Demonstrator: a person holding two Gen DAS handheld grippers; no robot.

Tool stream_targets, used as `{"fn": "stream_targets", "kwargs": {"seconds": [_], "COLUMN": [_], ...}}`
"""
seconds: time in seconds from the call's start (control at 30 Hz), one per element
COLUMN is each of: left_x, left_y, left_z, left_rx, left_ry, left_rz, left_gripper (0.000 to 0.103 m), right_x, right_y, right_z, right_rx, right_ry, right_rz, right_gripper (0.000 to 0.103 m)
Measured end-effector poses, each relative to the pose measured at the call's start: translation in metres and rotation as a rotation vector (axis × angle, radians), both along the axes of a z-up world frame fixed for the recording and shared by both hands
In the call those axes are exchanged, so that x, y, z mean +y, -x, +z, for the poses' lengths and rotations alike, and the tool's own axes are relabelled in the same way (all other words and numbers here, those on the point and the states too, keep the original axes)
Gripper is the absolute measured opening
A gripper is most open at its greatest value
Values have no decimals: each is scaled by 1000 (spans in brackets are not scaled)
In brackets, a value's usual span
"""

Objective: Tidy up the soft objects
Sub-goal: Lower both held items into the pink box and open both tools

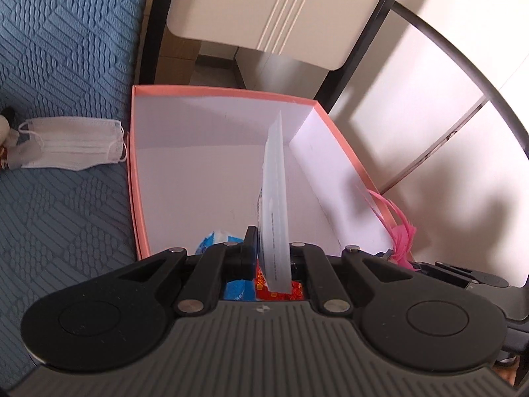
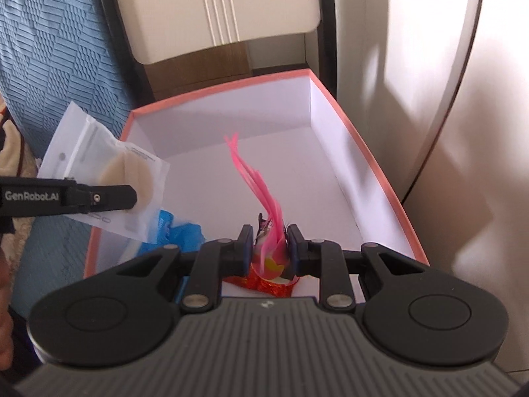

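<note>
- Blue quilted bedspread [image 1: 59, 198] is seen as the work surface, with a cream cabinet door [image 1: 264, 10] at 12 o'clock behind the pink-rimmed box [image 1: 132, 172].
- Box is open and white inside; most of its floor is bare.
- Already inside, at the 6 o'clock end: a blue packet [image 2: 180, 235] and a red printed wrapper [image 1: 294, 289]. Print on the red wrapper is too small to be read.
- Left gripper [image 1: 272, 248] is held over the box, jaws pressed together on a white sealed pouch [image 1: 274, 198]; pouch is seen edge-on, standing up between the pads. In the right wrist view a round beige pad is visible inside the pouch.
- A line of dark print runs along the pouch; not legible.
- Right gripper [image 2: 269, 244] is also over the box, jaws pinching a pink feathered toy [image 2: 264, 198], feathers pointing to 12 o'clock.
- "GenRobot.AI" is read on the left gripper's finger in the right wrist view.
- Still outside: a white face mask [image 1: 71, 147] on the bedspread at 9 o'clock of the box, plus a partly cropped object beyond it, not identified.
- Progress judged as roughly midway: two items stowed, two held for release, at least the mask left.
</note>
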State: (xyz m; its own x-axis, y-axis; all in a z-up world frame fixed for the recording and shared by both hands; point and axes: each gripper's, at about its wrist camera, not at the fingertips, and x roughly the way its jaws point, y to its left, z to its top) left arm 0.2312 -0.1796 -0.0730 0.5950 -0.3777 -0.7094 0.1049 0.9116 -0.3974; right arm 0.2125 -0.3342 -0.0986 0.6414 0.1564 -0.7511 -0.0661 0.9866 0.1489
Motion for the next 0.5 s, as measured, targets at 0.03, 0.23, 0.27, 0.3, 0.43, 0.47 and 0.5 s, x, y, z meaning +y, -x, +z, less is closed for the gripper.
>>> {"fn": "stream_targets", "kwargs": {"seconds": [0.03,0.23,0.27,0.3,0.43,0.47,0.5], "left_x": [-1,-6,-8,-9,-9,-8,-7], "left_y": [0,-2,-3,-5,-2,-1,0], "left_z": [-1,-9,-9,-10,-7,-5,-4], "left_rx": [3,12,18,22,1,-8,-13], "left_ry": [-1,1,-6,-22,-49,-48,-47], "left_rz": [0,-5,-5,-4,9,10,11], "left_gripper": [9,10,13,18,54,54,54], "right_x": [-2,-12,-13,-12,-15,-15,-16], "right_y": [2,1,0,-1,-6,-7,-6], "right_z": [-2,-11,-12,-14,-15,-13,-11], "right_rx": [2,17,25,32,33,29,23], "right_ry": [-4,-34,-35,-35,-57,-59,-59], "right_rz": [-3,-19,-23,-29,-35,-37,-38], "right_gripper": [26,27,29,31,45,46,46]}}
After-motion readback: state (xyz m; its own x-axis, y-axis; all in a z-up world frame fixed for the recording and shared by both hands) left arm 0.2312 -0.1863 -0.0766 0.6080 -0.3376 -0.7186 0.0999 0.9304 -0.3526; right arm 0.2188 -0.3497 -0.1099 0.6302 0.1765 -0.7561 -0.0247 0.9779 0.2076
